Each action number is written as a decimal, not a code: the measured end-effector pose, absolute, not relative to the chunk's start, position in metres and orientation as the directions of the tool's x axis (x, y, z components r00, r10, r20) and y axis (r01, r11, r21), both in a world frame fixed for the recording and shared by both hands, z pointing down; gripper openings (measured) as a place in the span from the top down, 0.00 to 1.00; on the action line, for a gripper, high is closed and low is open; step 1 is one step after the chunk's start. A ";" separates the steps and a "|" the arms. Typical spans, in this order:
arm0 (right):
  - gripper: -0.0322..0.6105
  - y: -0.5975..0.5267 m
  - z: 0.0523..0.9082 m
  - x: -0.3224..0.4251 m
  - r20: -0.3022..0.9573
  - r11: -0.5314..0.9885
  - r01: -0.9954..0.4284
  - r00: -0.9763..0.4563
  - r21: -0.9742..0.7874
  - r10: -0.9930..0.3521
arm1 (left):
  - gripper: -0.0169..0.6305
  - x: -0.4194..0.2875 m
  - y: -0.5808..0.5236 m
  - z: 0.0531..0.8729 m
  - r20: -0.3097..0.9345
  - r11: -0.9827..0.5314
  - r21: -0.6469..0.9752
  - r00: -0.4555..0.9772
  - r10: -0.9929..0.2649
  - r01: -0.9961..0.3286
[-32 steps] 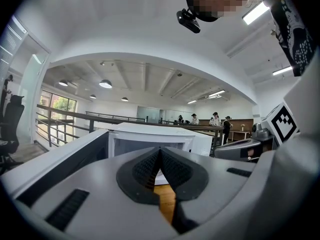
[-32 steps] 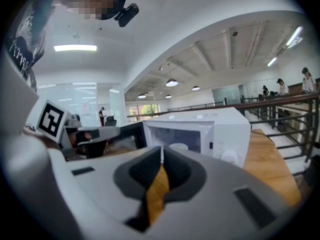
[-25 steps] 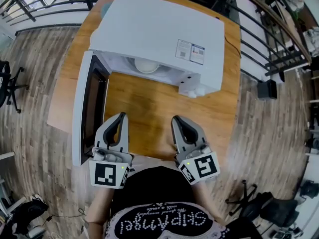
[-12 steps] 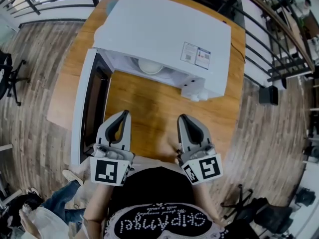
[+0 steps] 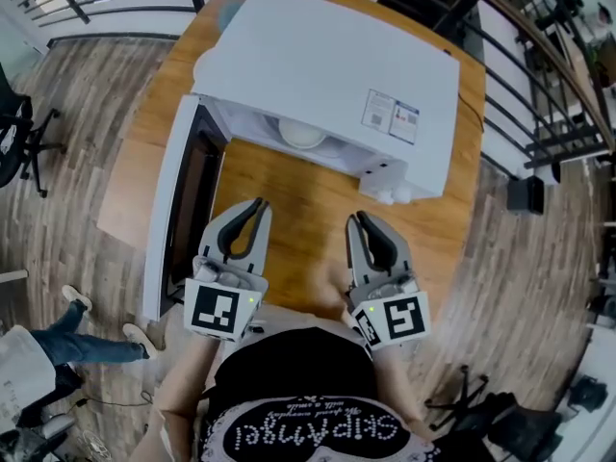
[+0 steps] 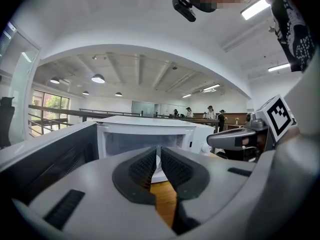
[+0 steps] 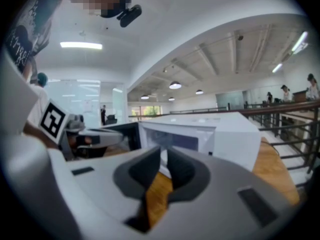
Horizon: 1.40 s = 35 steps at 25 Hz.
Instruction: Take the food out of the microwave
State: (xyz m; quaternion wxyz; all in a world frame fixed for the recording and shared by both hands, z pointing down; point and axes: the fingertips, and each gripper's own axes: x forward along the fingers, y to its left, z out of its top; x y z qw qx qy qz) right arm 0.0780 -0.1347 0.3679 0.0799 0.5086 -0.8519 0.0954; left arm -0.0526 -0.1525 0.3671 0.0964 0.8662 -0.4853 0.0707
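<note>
Sitting well beyond left gripper (image 5: 258,205): bowl (image 5: 301,134)

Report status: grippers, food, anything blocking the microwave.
Shut, empty: left hand-held gripper, right hand-held gripper. Bowl inside microwave, untouched. Door open; nothing blocks the opening.

A wooden table (image 5: 289,210) is standing on plank flooring (image 5: 77,181) at mid-frame. Black railings (image 5: 549,104) are running along the top and right edges. A black office chair (image 5: 14,133) is sitting at the left edge. In the left gripper view, round ceiling lamps (image 6: 98,78) are glowing, and daylight is coming through windows (image 6: 50,106) at left.
</note>
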 end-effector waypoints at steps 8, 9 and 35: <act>0.80 -0.163 0.390 0.064 0.273 0.501 -0.864 -0.493 -0.042 -0.826 | 0.72 -0.052 -0.186 0.392 0.264 -0.570 0.042 0.560 -0.786 -0.820; 0.79 -0.167 0.395 0.062 0.283 0.507 -0.861 -0.495 -0.036 -0.821 | 0.72 -0.051 -0.192 0.396 0.264 -0.580 0.028 0.566 -0.781 -0.814; 0.66 -0.261 0.492 0.040 0.497 0.512 -0.855 -0.410 0.082 -0.765 | 0.49 -0.027 -0.290 0.512 0.552 -0.753 -0.119 0.587 -0.592 -0.647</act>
